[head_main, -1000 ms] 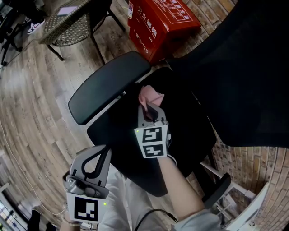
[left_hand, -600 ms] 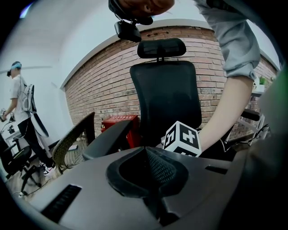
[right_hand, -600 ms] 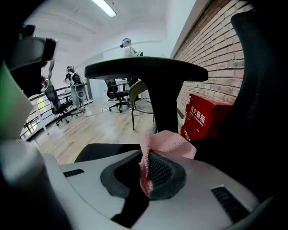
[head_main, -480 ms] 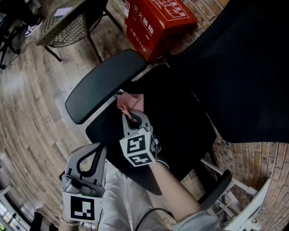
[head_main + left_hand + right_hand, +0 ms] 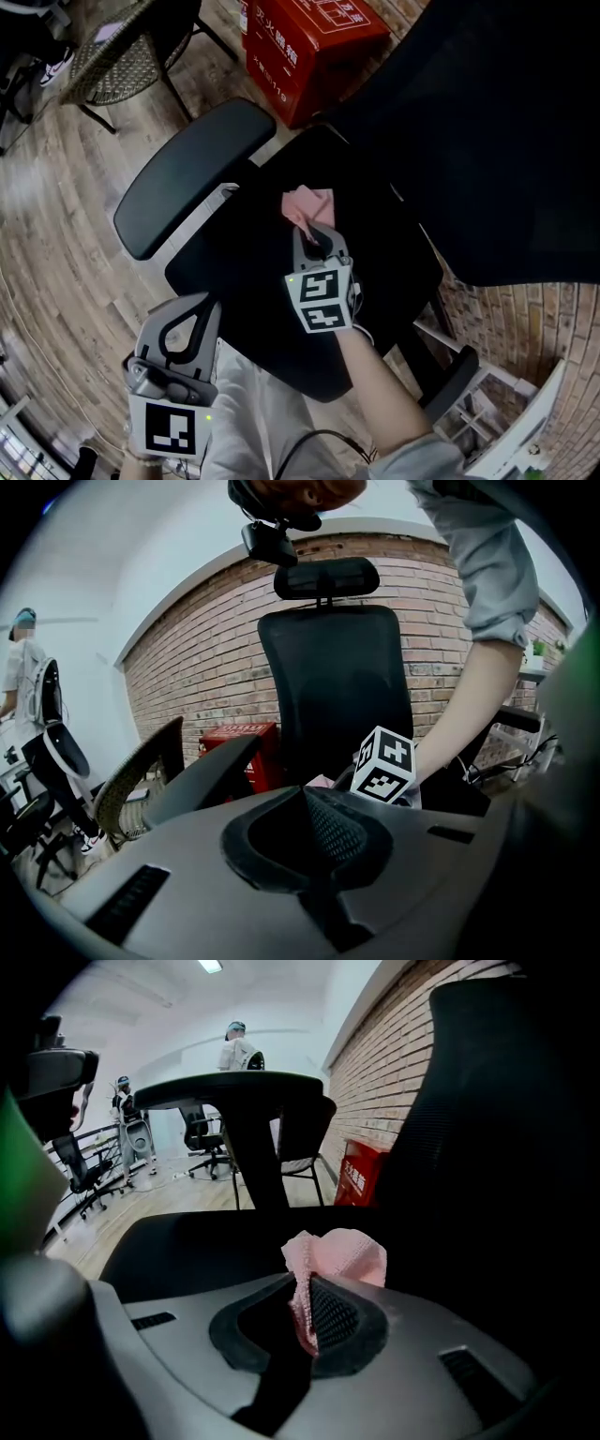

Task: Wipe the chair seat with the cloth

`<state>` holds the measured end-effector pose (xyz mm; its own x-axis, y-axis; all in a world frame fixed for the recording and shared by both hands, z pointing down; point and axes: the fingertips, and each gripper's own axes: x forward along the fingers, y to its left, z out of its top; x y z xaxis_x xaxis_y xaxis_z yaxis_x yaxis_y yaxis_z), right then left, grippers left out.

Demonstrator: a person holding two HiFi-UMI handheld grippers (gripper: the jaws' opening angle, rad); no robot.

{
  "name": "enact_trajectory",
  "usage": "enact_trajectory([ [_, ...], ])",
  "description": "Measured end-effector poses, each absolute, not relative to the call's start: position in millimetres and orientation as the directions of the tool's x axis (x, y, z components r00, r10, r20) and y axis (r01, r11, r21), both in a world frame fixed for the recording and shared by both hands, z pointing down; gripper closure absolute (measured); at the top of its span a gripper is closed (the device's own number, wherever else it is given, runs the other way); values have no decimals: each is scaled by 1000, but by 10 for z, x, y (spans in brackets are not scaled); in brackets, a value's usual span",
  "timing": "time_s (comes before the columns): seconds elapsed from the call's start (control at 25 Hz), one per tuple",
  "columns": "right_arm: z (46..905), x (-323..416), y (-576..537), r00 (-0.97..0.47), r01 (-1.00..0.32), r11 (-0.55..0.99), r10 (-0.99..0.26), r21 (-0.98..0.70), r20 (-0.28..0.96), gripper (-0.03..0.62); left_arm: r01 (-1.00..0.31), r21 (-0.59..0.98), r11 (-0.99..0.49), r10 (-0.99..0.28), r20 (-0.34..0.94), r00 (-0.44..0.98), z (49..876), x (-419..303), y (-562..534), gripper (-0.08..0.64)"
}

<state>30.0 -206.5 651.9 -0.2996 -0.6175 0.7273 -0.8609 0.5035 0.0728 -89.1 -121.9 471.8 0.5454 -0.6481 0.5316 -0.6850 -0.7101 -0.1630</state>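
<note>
Over the middle of the chair seat, the right gripper is clamped on a pink cloth. Its own view shows the jaws pinching one fold, while the rest of the cloth bunches loosely beyond the tips, on the side of the seat nearest the backrest. The cloth lies low on the dark seat surface; whether it presses flat or only brushes it cannot be confirmed from these views.

Off the seat's front edge, on the armrest side, the left gripper hangs idle. Its jaws are together with nothing between them, and it takes no part in the wipe.

Assessment: wiping appears to be under way, with the cloth at mid-seat.

Recommendations for this step:
- Lower the gripper's angle so the bunched cloth, not the jaw tips, bears on the seat; hard tips could likely scuff or snag the covering.
- Because only a small wad meets the seat, each pass probably cleans a narrow band. Strokes should overlap.
- Work from the backrest side toward the front edge, then across to the armrest side.
- Keep the clamp firm; a thin fold dragged over a grippy seat may slip out.
- Hold the left gripper off the seat, out of the stroke path.
</note>
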Motion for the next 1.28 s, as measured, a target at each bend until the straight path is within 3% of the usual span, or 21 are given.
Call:
enact_trajectory([
  [0.76,6574,2666,-1834,137,-970,71,-633,233,762,537,-642,-148,-752,-612,517,598,4814,-455,-1398,541],
  [0.96,6604,2643,-1779,138,-973,63,-618,224,774,537,-651,-145,-745,-618,517,592,4861,-519,-1436,541],
  [1.28,6666,1984,-1702,39,-979,131,-623,154,782,537,-676,-148,-722,-637,523,566,4973,-749,-1417,541],
])
